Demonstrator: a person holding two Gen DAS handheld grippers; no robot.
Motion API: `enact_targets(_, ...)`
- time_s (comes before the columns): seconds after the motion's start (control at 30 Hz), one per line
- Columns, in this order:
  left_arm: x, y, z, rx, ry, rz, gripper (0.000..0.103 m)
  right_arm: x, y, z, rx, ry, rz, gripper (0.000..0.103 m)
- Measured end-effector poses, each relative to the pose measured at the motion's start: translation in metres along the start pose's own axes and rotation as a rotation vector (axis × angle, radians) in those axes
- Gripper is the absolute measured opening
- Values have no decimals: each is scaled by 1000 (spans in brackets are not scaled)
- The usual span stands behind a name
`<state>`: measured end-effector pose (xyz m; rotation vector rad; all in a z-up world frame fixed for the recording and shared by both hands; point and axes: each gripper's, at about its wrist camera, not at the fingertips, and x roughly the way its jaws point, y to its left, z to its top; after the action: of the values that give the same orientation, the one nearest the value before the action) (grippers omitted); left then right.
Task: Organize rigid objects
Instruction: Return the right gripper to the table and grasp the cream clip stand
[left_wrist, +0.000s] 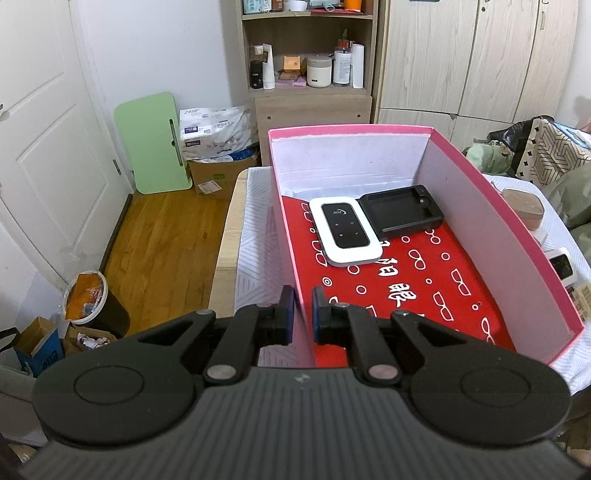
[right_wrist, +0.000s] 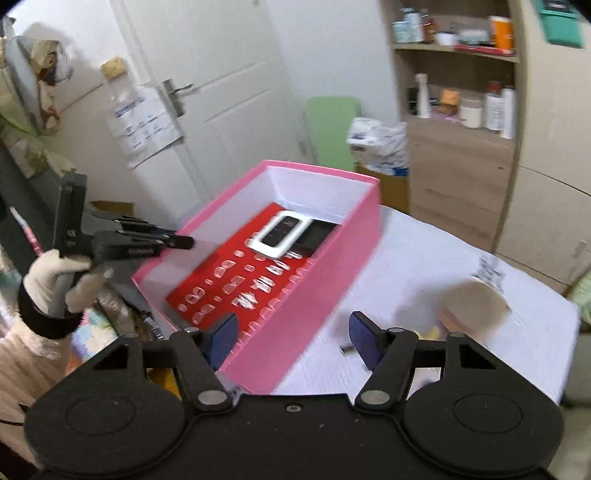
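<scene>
Left wrist view: left gripper (left_wrist: 303, 310) fingers pinch pink cardboard box (left_wrist: 495, 218) wall at 6 o'clock; light, stiff. Right gripper (right_wrist: 293, 341) wide open, empty.

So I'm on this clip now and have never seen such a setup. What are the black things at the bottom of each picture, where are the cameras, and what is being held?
No robot arm here: a person holds a hand-held two-finger tool in each hand, and each tool carries a fisheye camera looking forward along its fingers.

The left wrist view shows the left tool with its fingers closed on the near wall of the pink box. The right wrist view shows the right tool open and holding nothing; it also shows the gloved left hand gripping the other tool.

In the box, on a red sheet printed with glasses, lie a white device with a black panel and a black tray, side by side. The box stands on a white cloth. A round tan object lies on the cloth outside the box, too blurred to identify.
</scene>
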<state>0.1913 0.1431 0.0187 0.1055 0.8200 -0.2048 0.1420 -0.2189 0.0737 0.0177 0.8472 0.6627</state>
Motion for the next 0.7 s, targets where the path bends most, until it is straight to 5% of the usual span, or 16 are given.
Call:
enact_targets(0.27, -1, -3, -2, 1, -8, 23, 8, -16, -18, -69, 57, -77, -147, 71)
enact_targets(0.7, 6, -11, -2, 31, 23, 61, 8, 20, -25, -145, 16, -124, -485, 72)
